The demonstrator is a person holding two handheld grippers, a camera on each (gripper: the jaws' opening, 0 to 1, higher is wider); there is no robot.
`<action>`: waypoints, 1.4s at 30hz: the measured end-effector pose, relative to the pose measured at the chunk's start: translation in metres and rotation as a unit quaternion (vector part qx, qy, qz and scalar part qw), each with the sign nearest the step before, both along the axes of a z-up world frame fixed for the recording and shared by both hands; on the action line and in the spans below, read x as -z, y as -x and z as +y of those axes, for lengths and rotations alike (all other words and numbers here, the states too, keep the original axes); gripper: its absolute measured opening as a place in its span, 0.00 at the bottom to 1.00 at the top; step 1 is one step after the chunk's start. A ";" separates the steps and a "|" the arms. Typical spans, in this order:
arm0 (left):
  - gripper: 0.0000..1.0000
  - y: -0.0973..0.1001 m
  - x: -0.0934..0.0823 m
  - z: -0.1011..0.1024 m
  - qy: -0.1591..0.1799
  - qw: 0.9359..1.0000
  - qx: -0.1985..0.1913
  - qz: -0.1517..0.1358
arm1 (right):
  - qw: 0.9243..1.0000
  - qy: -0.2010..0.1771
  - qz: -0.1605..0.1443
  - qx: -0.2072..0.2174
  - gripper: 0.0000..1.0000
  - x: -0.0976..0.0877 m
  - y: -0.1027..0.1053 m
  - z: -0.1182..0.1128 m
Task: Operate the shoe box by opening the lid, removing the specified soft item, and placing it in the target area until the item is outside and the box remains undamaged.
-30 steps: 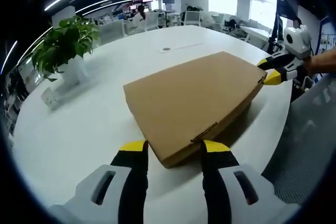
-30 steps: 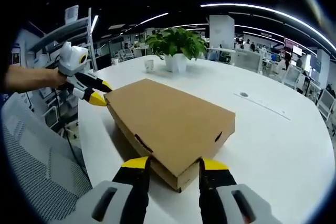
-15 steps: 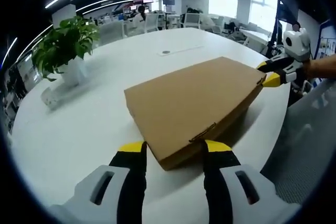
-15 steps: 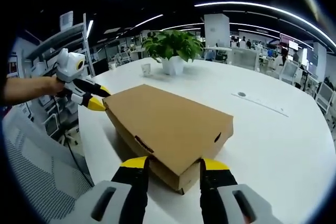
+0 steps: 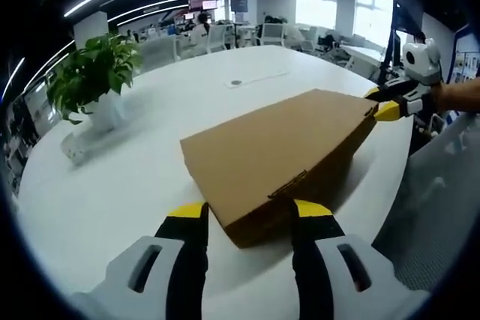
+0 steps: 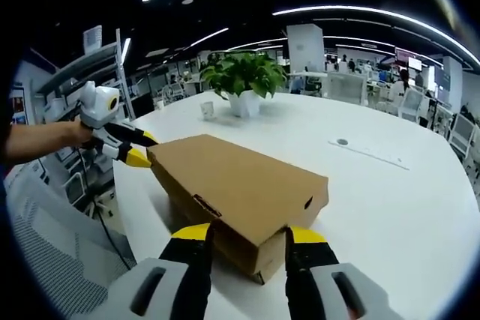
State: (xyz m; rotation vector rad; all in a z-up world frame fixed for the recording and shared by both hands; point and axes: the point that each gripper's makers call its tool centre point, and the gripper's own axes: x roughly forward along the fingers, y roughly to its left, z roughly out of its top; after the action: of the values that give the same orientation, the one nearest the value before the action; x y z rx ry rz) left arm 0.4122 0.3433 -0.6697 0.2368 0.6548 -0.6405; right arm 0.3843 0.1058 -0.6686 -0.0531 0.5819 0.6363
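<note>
A closed brown cardboard shoe box point(image 5: 277, 148) lies on a round white table point(image 5: 112, 185). In the left gripper view my left gripper point(image 5: 249, 213) stands open, its yellow-tipped jaws astride the box's near corner. At the far corner sits my right gripper point(image 5: 384, 103), held by a hand. In the right gripper view the same box point(image 6: 240, 177) runs away from me. My right gripper point(image 6: 247, 236) is open, with its near corner between the jaws. My left gripper point(image 6: 139, 148) sits at the opposite corner. The lid is down, so the contents are hidden.
A potted green plant point(image 5: 94, 73) stands on the table beside a small white cup point(image 6: 206, 109). A round cable port point(image 6: 342, 142) is set into the tabletop. A mesh chair point(image 6: 52, 252) stands by the table edge. Office desks and chairs fill the background.
In both views the box top now looks steeper and its side taller, as if the box has tipped up a little. Both grippers stay at their corners.
</note>
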 end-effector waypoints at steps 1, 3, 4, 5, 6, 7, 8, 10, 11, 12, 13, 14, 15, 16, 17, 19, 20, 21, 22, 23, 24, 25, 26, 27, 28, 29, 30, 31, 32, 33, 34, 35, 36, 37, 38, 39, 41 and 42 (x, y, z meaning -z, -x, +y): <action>0.42 0.000 -0.001 0.000 -0.001 1.000 0.001 -0.001 | 1.000 -0.002 -0.001 0.001 0.35 -0.002 -0.001 0.000; 0.43 -0.001 -0.004 -0.001 -0.001 1.000 0.003 -0.003 | 1.000 -0.005 -0.004 0.004 0.35 -0.006 -0.002 -0.001; 0.43 -0.001 -0.006 -0.001 -0.001 1.000 0.004 -0.004 | 1.000 -0.007 -0.005 0.005 0.35 -0.008 -0.002 -0.001; 0.43 -0.001 -0.007 -0.001 -0.001 1.000 0.005 -0.005 | 1.000 -0.009 -0.006 0.006 0.35 -0.010 -0.003 -0.001; 0.43 -0.001 -0.008 -0.001 0.000 1.000 0.005 -0.006 | 1.000 -0.010 -0.006 0.007 0.35 -0.011 -0.003 -0.001; 0.43 -0.001 -0.010 -0.002 0.000 1.000 0.006 -0.006 | 1.000 -0.012 -0.007 0.009 0.35 -0.013 -0.003 -0.001; 0.44 -0.002 -0.011 -0.002 -0.001 1.000 0.007 -0.008 | 1.000 -0.014 -0.008 0.010 0.35 -0.014 -0.004 0.000; 0.44 -0.002 -0.014 -0.002 -0.001 1.000 0.010 -0.010 | 1.000 -0.015 -0.012 0.010 0.35 -0.017 -0.005 0.000; 0.44 -0.002 -0.015 -0.002 -0.001 1.000 0.010 -0.010 | 1.000 -0.015 -0.012 0.010 0.35 -0.017 -0.005 0.000; 0.44 -0.003 -0.016 -0.002 -0.001 1.000 0.011 -0.011 | 1.000 -0.016 -0.014 0.010 0.35 -0.019 -0.005 0.000; 0.45 -0.003 -0.017 -0.002 0.000 1.000 0.011 -0.011 | 1.000 -0.017 -0.014 0.011 0.36 -0.019 -0.006 0.000; 0.45 -0.004 -0.018 -0.003 0.001 1.000 0.012 -0.011 | 1.000 -0.018 -0.014 0.011 0.36 -0.020 -0.006 0.000; 0.45 -0.004 -0.019 -0.003 0.001 1.000 0.012 -0.011 | 1.000 -0.018 -0.016 0.010 0.36 -0.021 -0.007 0.000; 0.45 -0.004 -0.020 -0.003 0.002 1.000 0.013 -0.011 | 1.000 -0.020 -0.016 0.010 0.36 -0.022 -0.007 -0.001; 0.45 -0.005 -0.020 -0.003 0.003 1.000 0.013 -0.010 | 1.000 -0.022 -0.016 0.011 0.36 -0.023 -0.008 -0.001; 0.45 -0.005 -0.022 -0.003 0.005 1.000 0.013 -0.010 | 0.999 -0.025 -0.017 0.011 0.36 -0.024 -0.008 -0.001; 0.46 -0.005 -0.023 -0.003 0.006 1.000 0.013 -0.010 | 0.999 -0.026 -0.017 0.012 0.36 -0.025 -0.009 -0.001; 0.46 -0.005 -0.024 -0.003 0.007 1.000 0.013 -0.011 | 0.999 -0.029 -0.018 0.012 0.36 -0.027 -0.009 -0.001; 0.46 -0.006 -0.025 -0.004 0.008 1.000 0.013 -0.010 | 0.999 -0.030 -0.019 0.012 0.36 -0.027 -0.009 -0.001; 0.46 -0.006 -0.025 -0.004 0.008 1.000 0.014 -0.010 | 0.999 -0.032 -0.019 0.012 0.36 -0.028 -0.010 -0.001; 0.47 -0.007 -0.026 -0.004 0.008 1.000 0.016 -0.012 | 0.999 -0.035 -0.020 0.012 0.36 -0.029 -0.011 -0.001; 0.47 -0.007 -0.027 -0.004 0.008 1.000 0.017 -0.011 | 0.999 -0.037 -0.021 0.013 0.36 -0.030 -0.011 -0.001; 0.47 -0.008 -0.028 -0.004 0.008 1.000 0.019 -0.012 | 0.999 -0.038 -0.021 0.012 0.36 -0.031 -0.011 -0.001; 0.47 -0.008 -0.029 -0.004 0.008 1.000 0.019 -0.012 | 0.999 -0.040 -0.021 0.012 0.37 -0.031 -0.012 -0.001; 0.47 -0.009 -0.030 -0.005 0.009 1.000 0.020 -0.012 | 0.999 -0.040 -0.023 0.011 0.37 -0.032 -0.012 -0.001; 0.48 -0.009 -0.031 -0.005 0.009 1.000 0.021 -0.013 | 0.999 -0.042 -0.024 0.011 0.37 -0.034 -0.013 -0.001; 0.48 -0.009 -0.032 -0.005 0.009 1.000 0.022 -0.014 | 0.999 -0.043 -0.024 0.011 0.37 -0.034 -0.013 -0.001; 0.49 -0.010 -0.034 -0.006 0.008 1.000 0.023 -0.015 | 0.999 -0.045 -0.027 0.011 0.37 -0.036 -0.014 -0.001; 0.49 -0.010 -0.035 -0.006 0.009 1.000 0.024 -0.016 | 0.998 -0.046 -0.028 0.011 0.38 -0.037 -0.015 -0.001; 0.50 -0.011 -0.036 -0.007 0.010 1.000 0.024 -0.017 | 0.998 -0.050 -0.028 0.012 0.38 -0.038 -0.016 -0.001; 0.50 -0.011 -0.037 -0.007 0.011 0.999 0.024 -0.018 | 0.998 -0.051 -0.030 0.012 0.38 -0.039 -0.016 -0.001; 0.50 -0.012 -0.037 -0.007 0.011 0.999 0.025 -0.019 | 0.998 -0.051 -0.031 0.012 0.38 -0.039 -0.016 -0.001; 0.50 -0.012 -0.038 -0.007 0.011 0.999 0.025 -0.019 | 0.998 -0.050 -0.031 0.011 0.38 -0.039 -0.017 -0.001; 0.51 -0.012 -0.038 -0.007 0.011 0.999 0.025 -0.019 | 0.998 -0.051 -0.032 0.011 0.38 -0.039 -0.017 -0.001; 0.51 -0.012 -0.038 -0.007 0.010 0.999 0.026 -0.019 | 0.998 -0.051 -0.033 0.011 0.39 -0.040 -0.017 -0.001; 0.51 -0.012 -0.038 -0.008 0.011 0.999 0.026 -0.019 | 0.998 -0.051 -0.033 0.011 0.39 -0.040 -0.017 -0.001; 0.52 -0.012 -0.039 -0.008 0.014 0.999 0.026 -0.019 | 0.998 -0.053 -0.035 0.011 0.40 -0.041 -0.017 0.000; 0.52 -0.012 -0.040 -0.009 0.014 0.999 0.026 -0.019 | 0.998 -0.054 -0.036 0.010 0.40 -0.042 -0.017 0.000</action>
State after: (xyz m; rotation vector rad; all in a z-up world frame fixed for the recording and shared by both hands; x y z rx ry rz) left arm 0.4240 0.3347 -0.6298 0.2395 0.6038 -0.6927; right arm 0.4014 0.1056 -0.6266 0.0309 0.4765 0.6421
